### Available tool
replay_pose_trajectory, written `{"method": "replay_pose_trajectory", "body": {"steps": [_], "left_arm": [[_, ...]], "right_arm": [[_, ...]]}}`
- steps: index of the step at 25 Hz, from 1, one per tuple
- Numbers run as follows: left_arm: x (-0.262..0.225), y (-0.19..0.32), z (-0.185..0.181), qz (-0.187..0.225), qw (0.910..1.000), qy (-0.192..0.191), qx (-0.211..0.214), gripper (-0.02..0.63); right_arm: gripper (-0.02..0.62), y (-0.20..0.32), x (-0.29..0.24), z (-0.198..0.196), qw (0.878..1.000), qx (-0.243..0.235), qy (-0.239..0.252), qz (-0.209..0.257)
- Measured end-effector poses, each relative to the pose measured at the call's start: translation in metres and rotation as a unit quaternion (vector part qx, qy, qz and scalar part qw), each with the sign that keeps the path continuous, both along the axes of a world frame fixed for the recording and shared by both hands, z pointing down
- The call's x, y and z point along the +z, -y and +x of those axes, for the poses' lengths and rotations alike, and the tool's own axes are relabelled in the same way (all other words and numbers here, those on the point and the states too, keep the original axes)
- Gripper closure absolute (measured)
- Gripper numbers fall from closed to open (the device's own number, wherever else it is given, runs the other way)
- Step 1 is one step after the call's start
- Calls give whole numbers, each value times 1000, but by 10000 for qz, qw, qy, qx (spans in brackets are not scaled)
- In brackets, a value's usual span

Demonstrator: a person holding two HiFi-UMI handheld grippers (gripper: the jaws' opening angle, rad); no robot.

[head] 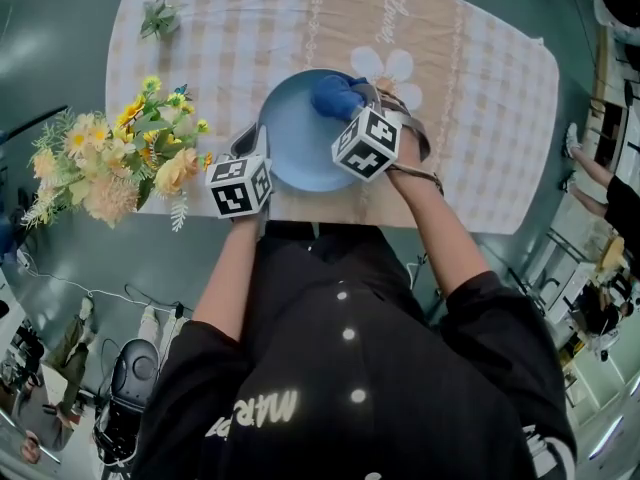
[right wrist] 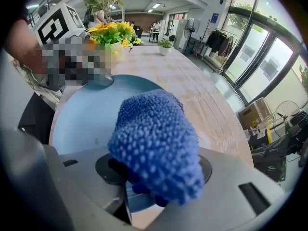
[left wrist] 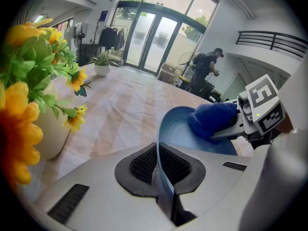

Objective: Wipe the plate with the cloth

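A light blue plate (head: 295, 138) lies on the checked tablecloth in front of me. My left gripper (head: 258, 163) is shut on its near-left rim; in the left gripper view the thin blue plate (left wrist: 179, 129) edge runs between the black pads (left wrist: 139, 165). My right gripper (head: 352, 103) is shut on a bunched dark blue cloth (head: 336, 96), which rests on the plate's far right part. In the right gripper view the nubbly cloth (right wrist: 156, 138) fills the jaws and hides the pads, with the plate (right wrist: 84, 124) beneath it. The cloth (left wrist: 211, 119) and right gripper (left wrist: 257, 109) also show in the left gripper view.
A vase of yellow and peach flowers (head: 110, 163) stands close to the left of the plate. A small green plant (head: 158, 18) sits at the far left corner. The tablecloth (head: 490, 108) stretches away to the right. People stand by the glass doors (left wrist: 204, 69).
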State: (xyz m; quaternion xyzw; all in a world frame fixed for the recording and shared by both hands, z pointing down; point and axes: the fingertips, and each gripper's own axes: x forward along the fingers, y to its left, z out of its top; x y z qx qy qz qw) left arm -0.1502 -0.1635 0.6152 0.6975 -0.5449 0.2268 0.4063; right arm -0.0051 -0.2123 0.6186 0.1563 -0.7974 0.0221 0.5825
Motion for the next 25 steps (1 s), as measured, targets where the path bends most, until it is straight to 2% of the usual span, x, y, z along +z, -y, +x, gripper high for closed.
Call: {"method": "replay_pose_trajectory", "body": {"steps": [3, 13, 20, 25], "left_arm": [[0, 0, 0, -12, 10000, -7, 7, 574], [1, -1, 0, -24, 9995, -287, -100, 577], [0, 0, 0, -8, 9988, -481, -111, 578], [0, 0, 1, 19, 9979, -641, -88, 577]], "right_arm": [[399, -1, 0, 2, 10000, 18, -57, 50], [399, -2, -7, -2, 9990, 92, 327, 296], [399, -16, -29, -36, 9945, 52, 1025, 210], [399, -34, -26, -67, 9925, -194, 1207, 23]]}}
